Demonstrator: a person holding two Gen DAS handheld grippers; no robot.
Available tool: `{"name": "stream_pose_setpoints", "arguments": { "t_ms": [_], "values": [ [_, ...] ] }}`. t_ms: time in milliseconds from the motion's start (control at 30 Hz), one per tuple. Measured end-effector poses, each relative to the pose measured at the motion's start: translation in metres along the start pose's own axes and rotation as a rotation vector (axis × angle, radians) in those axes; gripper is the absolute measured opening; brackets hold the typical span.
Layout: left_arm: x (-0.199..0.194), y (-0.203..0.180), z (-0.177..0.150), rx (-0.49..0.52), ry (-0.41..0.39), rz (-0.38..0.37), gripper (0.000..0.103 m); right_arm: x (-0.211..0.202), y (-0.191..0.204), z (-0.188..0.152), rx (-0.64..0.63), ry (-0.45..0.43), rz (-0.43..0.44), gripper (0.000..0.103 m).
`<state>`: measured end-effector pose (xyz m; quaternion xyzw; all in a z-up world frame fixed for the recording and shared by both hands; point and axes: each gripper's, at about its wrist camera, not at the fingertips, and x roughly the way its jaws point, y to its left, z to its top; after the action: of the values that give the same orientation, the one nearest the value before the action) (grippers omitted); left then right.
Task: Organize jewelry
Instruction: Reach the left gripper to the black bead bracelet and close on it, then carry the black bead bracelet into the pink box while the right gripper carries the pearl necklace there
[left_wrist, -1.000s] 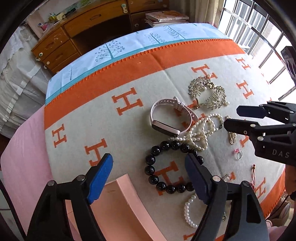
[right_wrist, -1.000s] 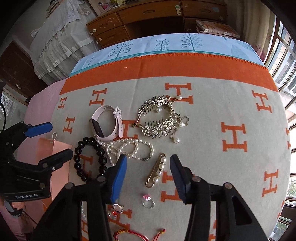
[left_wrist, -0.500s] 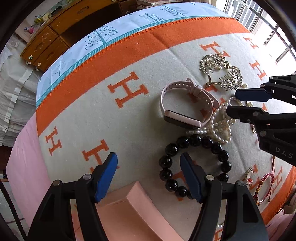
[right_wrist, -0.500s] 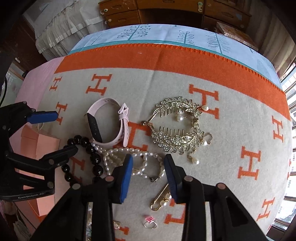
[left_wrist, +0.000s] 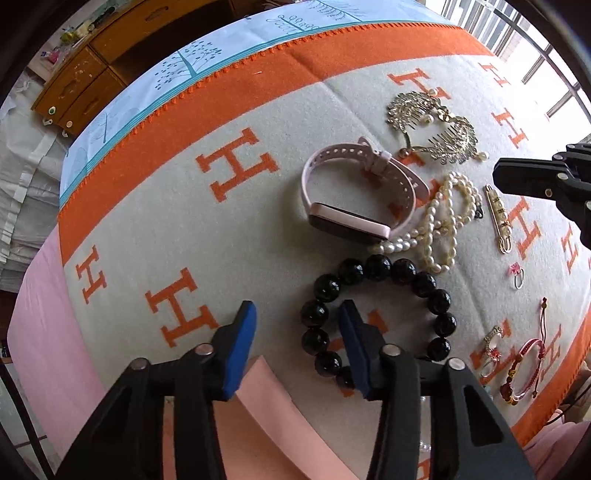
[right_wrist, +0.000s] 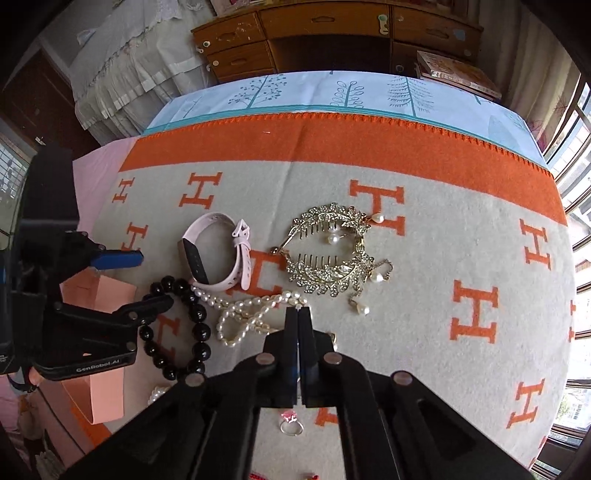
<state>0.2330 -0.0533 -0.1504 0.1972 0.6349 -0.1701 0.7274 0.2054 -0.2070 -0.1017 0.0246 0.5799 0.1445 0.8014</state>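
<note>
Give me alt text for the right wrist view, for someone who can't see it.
The right gripper has just closed, its jaws shut at the edge of the pearl strand on an H-patterned blanket. Beyond lie gold leaf hair combs and a pink smartwatch; the left gripper reaches over a black bead bracelet.

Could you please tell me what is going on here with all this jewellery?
A person is sorting jewellery on a blanket with a claw in each hand. The right claw has just closed and is shut at the end of the pearl strand; whether it caught it is unclear. The left claw, its jaws just closing yet apart, points down over the black bead bracelet, whose near side lies between them, beside a pink box.
</note>
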Motion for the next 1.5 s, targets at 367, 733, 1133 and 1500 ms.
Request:
{"name": "stream_pose_setpoints", "arguments": {
  "t_ms": [367,733,1133,1500],
  "values": [
    [-0.004,-0.027,-0.010,-0.059,0.003,-0.007,0.013,0.032,-0.005,0.006,0.135,0.095,0.144,0.002],
    [-0.002,-0.012,-0.020,-0.109,0.027,-0.028,0.014,0.044,0.020,0.014,0.158,0.093,0.031,0.034],
    [-0.004,-0.013,-0.023,-0.117,0.014,-0.006,0.040,0.043,0.032,0.007,0.041,0.068,-0.120,0.005],
    [-0.006,-0.034,-0.015,-0.093,-0.015,-0.079,0.013,-0.002,0.008,-0.008,0.131,-0.018,0.035,0.005]
  ]
}}
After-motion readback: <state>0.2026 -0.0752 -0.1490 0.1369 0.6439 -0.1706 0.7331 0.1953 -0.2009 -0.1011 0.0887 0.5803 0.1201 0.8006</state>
